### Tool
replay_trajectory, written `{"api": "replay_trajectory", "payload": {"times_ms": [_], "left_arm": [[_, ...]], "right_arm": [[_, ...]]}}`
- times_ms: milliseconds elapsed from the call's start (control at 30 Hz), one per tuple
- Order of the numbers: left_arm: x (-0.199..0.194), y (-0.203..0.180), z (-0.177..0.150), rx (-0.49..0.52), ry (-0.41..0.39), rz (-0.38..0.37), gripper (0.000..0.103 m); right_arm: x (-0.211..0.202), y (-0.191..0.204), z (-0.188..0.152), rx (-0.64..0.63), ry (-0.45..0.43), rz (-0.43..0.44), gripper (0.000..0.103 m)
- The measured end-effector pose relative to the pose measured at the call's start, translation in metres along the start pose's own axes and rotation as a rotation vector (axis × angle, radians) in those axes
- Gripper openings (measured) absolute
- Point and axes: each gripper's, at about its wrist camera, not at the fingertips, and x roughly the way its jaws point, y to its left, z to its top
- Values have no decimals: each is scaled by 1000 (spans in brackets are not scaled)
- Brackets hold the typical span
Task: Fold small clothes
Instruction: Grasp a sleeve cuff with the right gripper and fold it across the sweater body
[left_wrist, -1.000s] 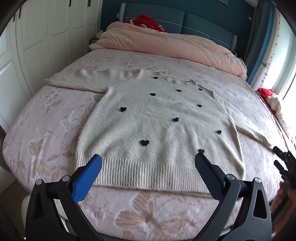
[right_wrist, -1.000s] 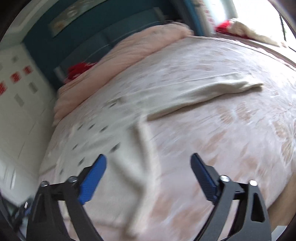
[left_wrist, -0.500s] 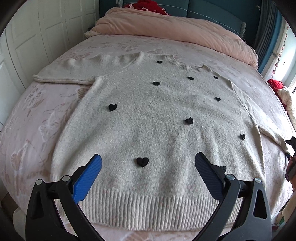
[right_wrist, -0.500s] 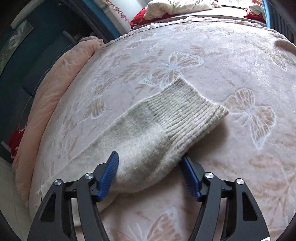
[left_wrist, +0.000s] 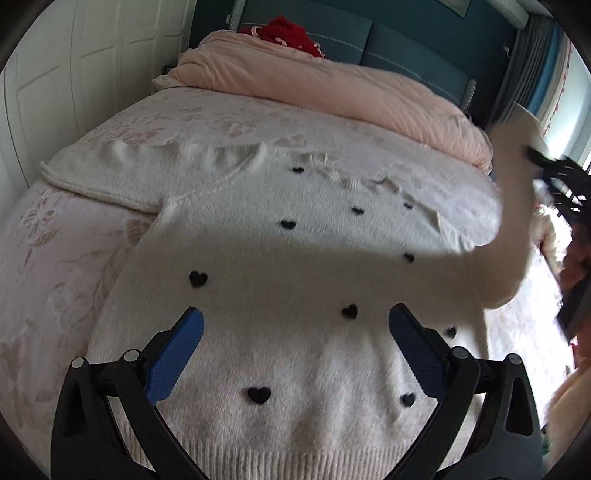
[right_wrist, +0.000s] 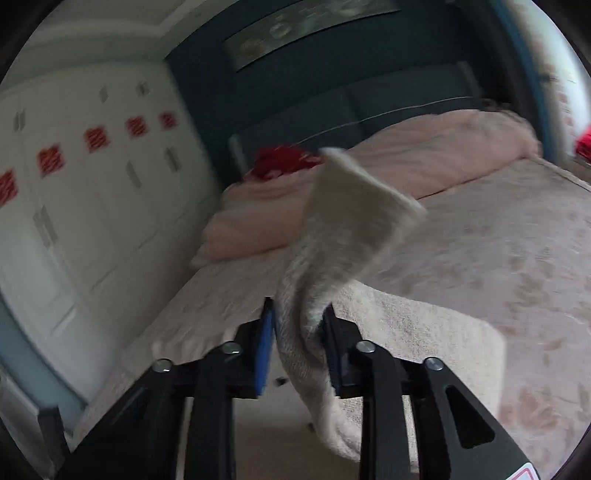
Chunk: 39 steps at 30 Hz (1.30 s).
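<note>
Both wrist cams close, facing headboard (left_wrist: 369, 40).

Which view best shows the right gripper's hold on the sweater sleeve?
The right wrist view: the right gripper pinches the sleeve between its pads, cuff sticking up. The left wrist view shows only the lifted sleeve blurred at its right edge, above the sweater body.

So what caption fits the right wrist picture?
Right gripper lifts the cream sweater's sleeve above the pink bed.
</note>
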Motion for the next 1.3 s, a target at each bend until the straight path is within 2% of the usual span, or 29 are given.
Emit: {"api": "replay_trajectory", "payload": {"times_ms": [33, 67, 133, 233, 333, 400, 500, 567, 600, 633, 667, 700, 733, 767, 833, 867, 900, 1000, 1067, 1133, 1167, 1200, 1233, 1267, 1300], "left_arm": [[0, 2, 5, -11, -2, -19, 98], [2, 5, 12, -23, 2, -35, 98], [9, 12, 24, -42, 13, -66, 98], [36, 23, 45, -73, 63, -130, 98], [84, 30, 64, -110, 124, -145, 98], [120, 34, 74, -175, 176, -152, 98], [160, 38, 83, -281, 192, -160, 97], [181, 38, 87, -331, 219, -179, 83], [191, 38, 88, -352, 240, -194, 58], [198, 38, 88, -362, 256, -197, 35], [203, 37, 91, -363, 258, -179, 26], [203, 36, 94, -353, 244, -161, 12], [201, 36, 98, -342, 221, -163, 11], [192, 34, 105, -317, 174, -188, 11], [172, 30, 115, -255, 83, -190, 11], [171, 30, 115, -242, 71, -180, 12], [175, 31, 113, -232, 82, -167, 12], [211, 38, 90, -233, 214, -120, 13], [201, 48, 81, -277, 171, -179, 15], [186, 61, 80, -335, 163, -226, 32], [170, 76, 81, -376, 131, -236, 37], [157, 90, 84, -403, 93, -234, 48], [144, 110, 88, -427, 52, -225, 60], [128, 137, 92, -457, 3, -188, 66], [117, 158, 98, -479, -28, -150, 73]], "right_arm": [[24, 27, -13, -71, 48, 3, 51], [44, 49, -31, -153, 87, -31, 51], [57, 62, -56, -232, 123, -75, 51], [39, 33, -94, -154, 154, -155, 53], [17, -12, -124, -71, 225, -305, 56], [10, -32, -139, -62, 281, -395, 57], [15, -57, -151, -69, 345, -453, 57], [25, -71, -154, -47, 380, -456, 57], [29, -70, -156, -39, 383, -451, 57], [36, -75, -155, -29, 391, -444, 51], [42, -79, -152, -14, 395, -446, 40], [46, -80, -147, 4, 388, -436, 20], [44, -83, -138, 45, 353, -411, 19], [37, -82, -131, 69, 310, -395, 18], [20, -83, -118, 117, 215, -379, 18], [16, -88, -119, 132, 203, -383, 18], [21, -94, -124, 144, 223, -396, 18], [46, -118, -162, 177, 378, -462, 21], [34, -109, -160, 170, 346, -478, 27], [19, -98, -154, 166, 315, -488, 27], [7, -87, -152, 149, 292, -482, 28], [-2, -79, -152, 130, 277, -479, 30], [-11, -68, -153, 110, 266, -475, 37], [-21, -56, -157, 93, 260, -463, 43], [-27, -47, -162, 83, 260, -449, 44]]}}
